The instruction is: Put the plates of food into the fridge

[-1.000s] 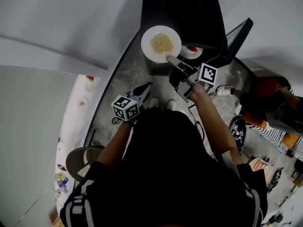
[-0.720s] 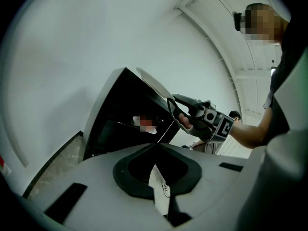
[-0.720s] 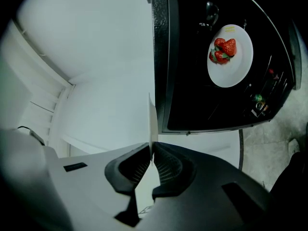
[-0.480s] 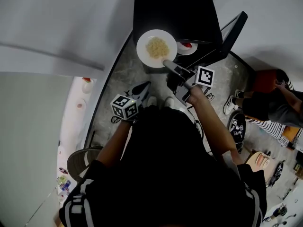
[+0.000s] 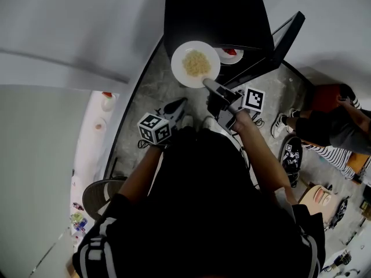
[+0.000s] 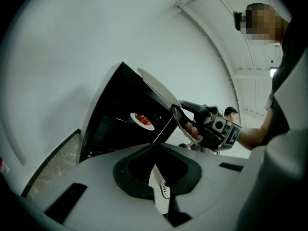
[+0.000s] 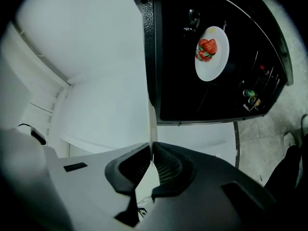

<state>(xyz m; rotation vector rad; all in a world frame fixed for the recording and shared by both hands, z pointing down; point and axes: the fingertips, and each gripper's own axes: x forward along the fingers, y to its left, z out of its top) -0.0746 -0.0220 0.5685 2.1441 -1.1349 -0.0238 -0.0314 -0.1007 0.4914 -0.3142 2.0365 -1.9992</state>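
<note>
Plate [image 5: 181,71] edge-on between right gripper [image 5: 206,82] jaws; fridge [image 5: 214,10] interior dark.

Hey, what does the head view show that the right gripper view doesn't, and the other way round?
Only the head view: the yellow food on the held plate, the left gripper and a bystander. Only the right gripper view: small items in the door rack, and green bits among the red food. Both: the open black fridge, the red-food plate on its shelf, and the right gripper shut on the held plate's rim, a thin edge-on sliver in its own view.
</note>
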